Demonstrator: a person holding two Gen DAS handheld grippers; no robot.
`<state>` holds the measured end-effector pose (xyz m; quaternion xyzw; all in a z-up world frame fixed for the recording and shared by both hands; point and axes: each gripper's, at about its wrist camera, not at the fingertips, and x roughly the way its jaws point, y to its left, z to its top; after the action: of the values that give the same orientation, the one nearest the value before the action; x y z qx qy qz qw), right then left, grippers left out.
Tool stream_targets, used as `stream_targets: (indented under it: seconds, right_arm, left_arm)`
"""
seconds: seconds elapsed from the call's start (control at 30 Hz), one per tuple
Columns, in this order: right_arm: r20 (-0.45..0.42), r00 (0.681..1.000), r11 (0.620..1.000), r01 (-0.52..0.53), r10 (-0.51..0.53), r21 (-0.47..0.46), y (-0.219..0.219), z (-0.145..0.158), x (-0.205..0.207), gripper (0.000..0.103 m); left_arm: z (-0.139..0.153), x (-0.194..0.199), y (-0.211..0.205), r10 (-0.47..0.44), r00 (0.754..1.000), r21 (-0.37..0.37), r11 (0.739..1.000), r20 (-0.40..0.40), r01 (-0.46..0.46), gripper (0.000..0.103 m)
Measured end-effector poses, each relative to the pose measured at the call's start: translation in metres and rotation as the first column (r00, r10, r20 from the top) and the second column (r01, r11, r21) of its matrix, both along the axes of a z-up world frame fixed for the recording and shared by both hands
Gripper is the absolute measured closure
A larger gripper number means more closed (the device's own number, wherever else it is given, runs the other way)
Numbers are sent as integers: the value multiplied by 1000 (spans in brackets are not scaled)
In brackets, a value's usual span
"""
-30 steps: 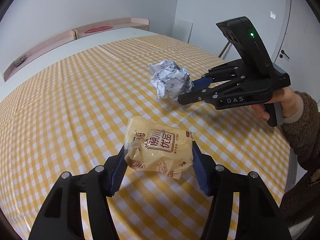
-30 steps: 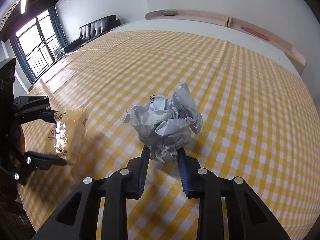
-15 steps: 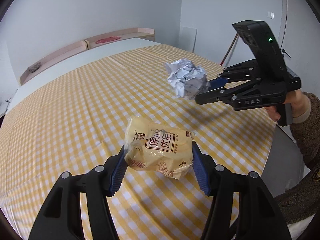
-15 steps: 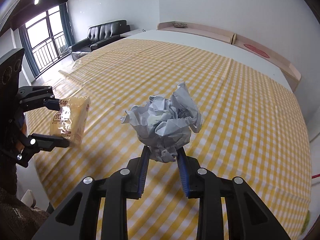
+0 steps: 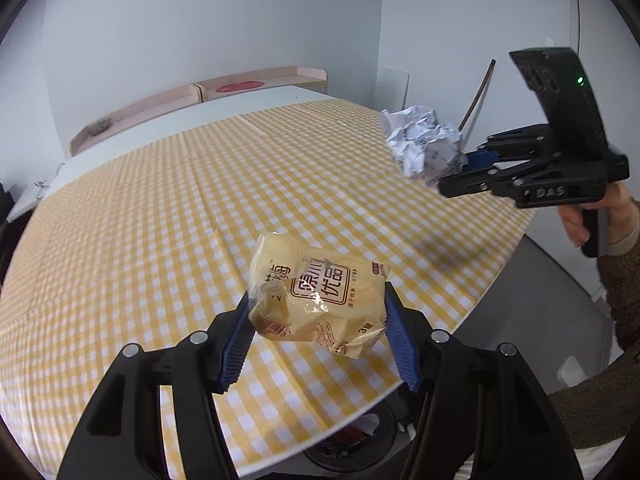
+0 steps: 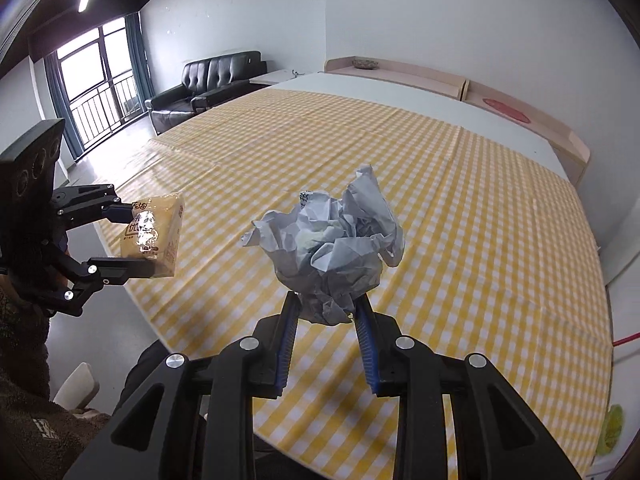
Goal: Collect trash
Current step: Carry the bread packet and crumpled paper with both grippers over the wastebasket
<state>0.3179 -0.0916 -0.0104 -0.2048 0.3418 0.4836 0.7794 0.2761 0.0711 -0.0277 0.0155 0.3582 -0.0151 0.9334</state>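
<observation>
My left gripper [image 5: 316, 320] is shut on a yellow snack wrapper [image 5: 316, 300] and holds it in the air above the near edge of the table. It shows from the side in the right wrist view [image 6: 132, 244], with the wrapper [image 6: 154, 236] between its blue pads. My right gripper [image 6: 326, 320] is shut on a crumpled white paper ball [image 6: 332, 248], lifted well above the table. In the left wrist view the right gripper [image 5: 460, 172] holds the paper ball [image 5: 424, 146] at the table's right side.
The table has a yellow-and-white checked cloth [image 5: 180, 208]. Below its near edge a dark round bin [image 5: 352, 436] with scraps in it stands on the grey floor. A pink ledge [image 5: 200, 92] runs along the far wall. A black sofa [image 6: 208, 84] and window are at the far left.
Both grippers have risen and pulled back from the table with their loads. The paper ball has come up off the cloth. The table edge and floor now show.
</observation>
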Motion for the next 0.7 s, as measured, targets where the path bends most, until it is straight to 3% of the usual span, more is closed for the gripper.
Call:
stream_targets:
  seconds: [0.27, 0.37, 0.5, 0.7]
  right_arm:
    - [7, 1000, 1000, -15, 15, 9, -31, 0, -49, 70]
    - [28, 1000, 1000, -2, 2, 14, -40, -7, -69, 70]
    - [-33, 999, 999, -21, 22, 42, -50, -24, -89, 70]
    - [-32, 998, 998, -46, 47, 41, -57, -42, -127, 70]
  left_arm:
    - [-11, -43, -12, 92, 996, 27, 995, -17, -92, 43]
    - [-16, -61, -20, 96, 995, 27, 995, -14, -96, 43]
    - [-22, -85, -34, 94, 995, 35, 995, -10, -94, 43]
    - [-35, -116, -48, 91, 996, 28, 996, -19, -90, 43]
